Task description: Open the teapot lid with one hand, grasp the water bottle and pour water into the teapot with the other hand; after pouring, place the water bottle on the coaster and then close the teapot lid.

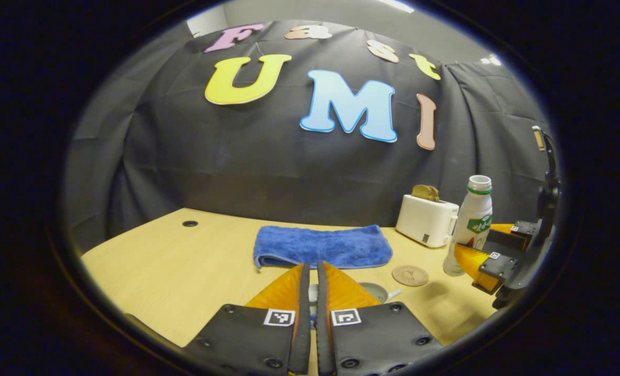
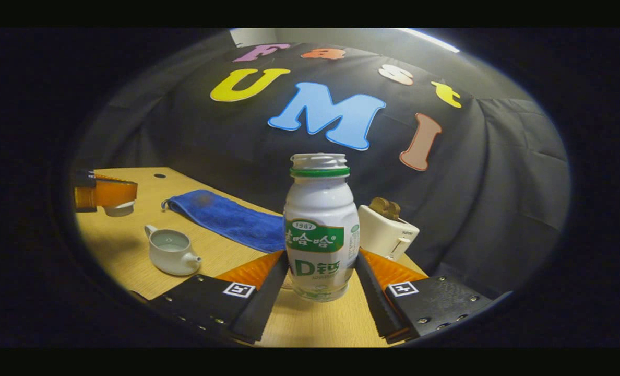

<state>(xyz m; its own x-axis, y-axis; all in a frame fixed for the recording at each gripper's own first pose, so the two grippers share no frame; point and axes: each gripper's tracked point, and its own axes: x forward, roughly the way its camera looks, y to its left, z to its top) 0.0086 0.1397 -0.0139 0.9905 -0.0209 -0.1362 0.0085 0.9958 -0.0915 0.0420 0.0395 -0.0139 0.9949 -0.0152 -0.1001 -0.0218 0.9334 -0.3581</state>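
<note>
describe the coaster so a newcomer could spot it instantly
Start at the blue towel lying across the wooden table. Off its right end, in front of the white toaster and beside the bottle, lies the coaster. It is the one flat brown disc, lying bare on the tabletop.

Both views are dim, lit from ceiling strips at the top edge, with the wooden counter point(image 1: 185, 261) the brightest area and soft shadows falling beside the water bottle point(image 2: 320, 230) and teapot point(image 2: 170, 252). Fisheye distortion bends the counter's edges and darkens the rims. The right gripper view looks softer and slightly blurred.
</note>
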